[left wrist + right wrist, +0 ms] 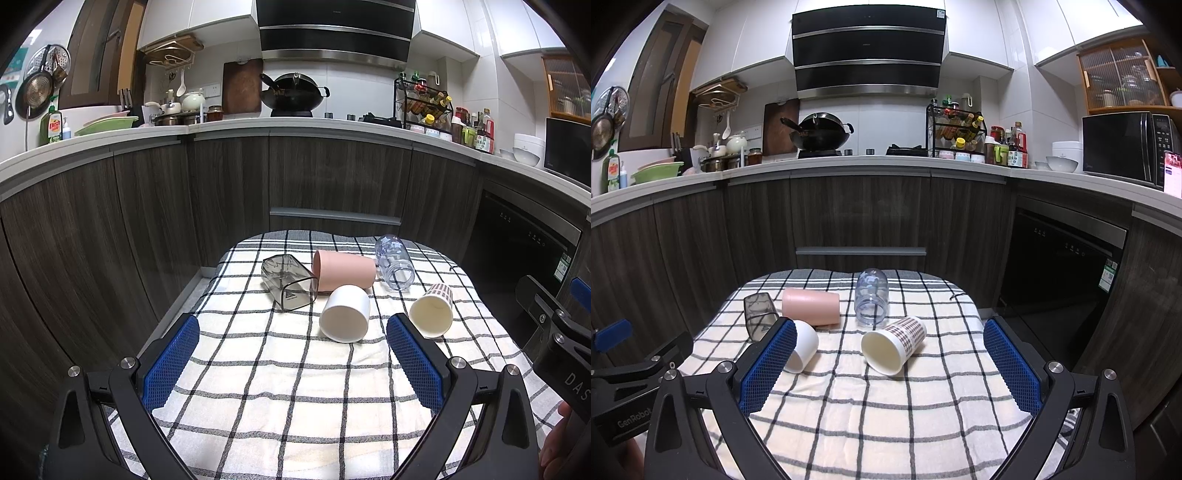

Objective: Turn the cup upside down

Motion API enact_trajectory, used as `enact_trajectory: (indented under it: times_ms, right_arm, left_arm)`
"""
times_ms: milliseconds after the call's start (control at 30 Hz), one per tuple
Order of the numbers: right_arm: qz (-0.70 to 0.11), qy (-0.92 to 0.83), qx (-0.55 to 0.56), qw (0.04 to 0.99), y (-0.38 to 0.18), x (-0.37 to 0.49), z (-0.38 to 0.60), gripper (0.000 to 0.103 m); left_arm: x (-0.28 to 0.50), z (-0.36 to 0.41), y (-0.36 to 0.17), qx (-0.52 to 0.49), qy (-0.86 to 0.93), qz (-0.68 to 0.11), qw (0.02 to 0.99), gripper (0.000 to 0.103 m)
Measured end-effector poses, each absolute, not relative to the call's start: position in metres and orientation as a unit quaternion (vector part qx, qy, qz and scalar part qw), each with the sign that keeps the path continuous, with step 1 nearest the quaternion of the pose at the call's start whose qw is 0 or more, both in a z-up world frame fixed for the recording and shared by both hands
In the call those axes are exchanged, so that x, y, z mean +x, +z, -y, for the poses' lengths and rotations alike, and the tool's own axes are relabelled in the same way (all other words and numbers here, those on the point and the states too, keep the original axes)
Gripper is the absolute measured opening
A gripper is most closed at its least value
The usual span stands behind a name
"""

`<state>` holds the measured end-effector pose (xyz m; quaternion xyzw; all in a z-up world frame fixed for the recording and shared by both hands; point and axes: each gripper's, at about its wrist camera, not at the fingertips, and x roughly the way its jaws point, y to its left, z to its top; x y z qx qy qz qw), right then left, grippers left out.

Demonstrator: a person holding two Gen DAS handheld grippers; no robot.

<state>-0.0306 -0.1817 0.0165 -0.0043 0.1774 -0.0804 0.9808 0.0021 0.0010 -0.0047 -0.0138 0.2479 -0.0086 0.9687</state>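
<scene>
Several cups lie on their sides on a checked cloth (280, 398): a smoky grey square cup (289, 282), a pink cup (343, 269), a clear glass cup (394, 264), a white cup (345, 314) and a plaid paper cup (432, 310). My left gripper (293, 354) is open and empty, short of the white cup. My right gripper (890, 360) is open and empty, with the plaid paper cup (894, 345) lying just ahead between its fingers. The white cup (803, 345) is partly hidden behind its left finger (768, 365).
The cloth (886, 424) covers a small table in front of dark wood kitchen cabinets (860, 218). A black dishwasher (1060, 277) stands to the right. The other gripper shows at each view's edge: right one (557, 332), left one (631, 365).
</scene>
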Motion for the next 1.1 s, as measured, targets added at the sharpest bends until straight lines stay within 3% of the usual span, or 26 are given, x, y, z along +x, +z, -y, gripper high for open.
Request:
enact_trajectory:
  times_ms: [700, 1100]
  right_arm:
    - [-0.194, -0.060, -0.008, 0.979, 0.028, -0.019, 0.176, 0.102]
    - [-0.258, 0.028, -0.052, 0.964, 0.040, 0.057, 0.140, 0.102]
  left_arm:
    - [0.017, -0.014, 0.000, -0.025, 0.013, -0.273, 0.962, 0.103]
    - [0.037, -0.040, -0.002, -0.038, 0.050, -0.287, 0.956, 0.103]
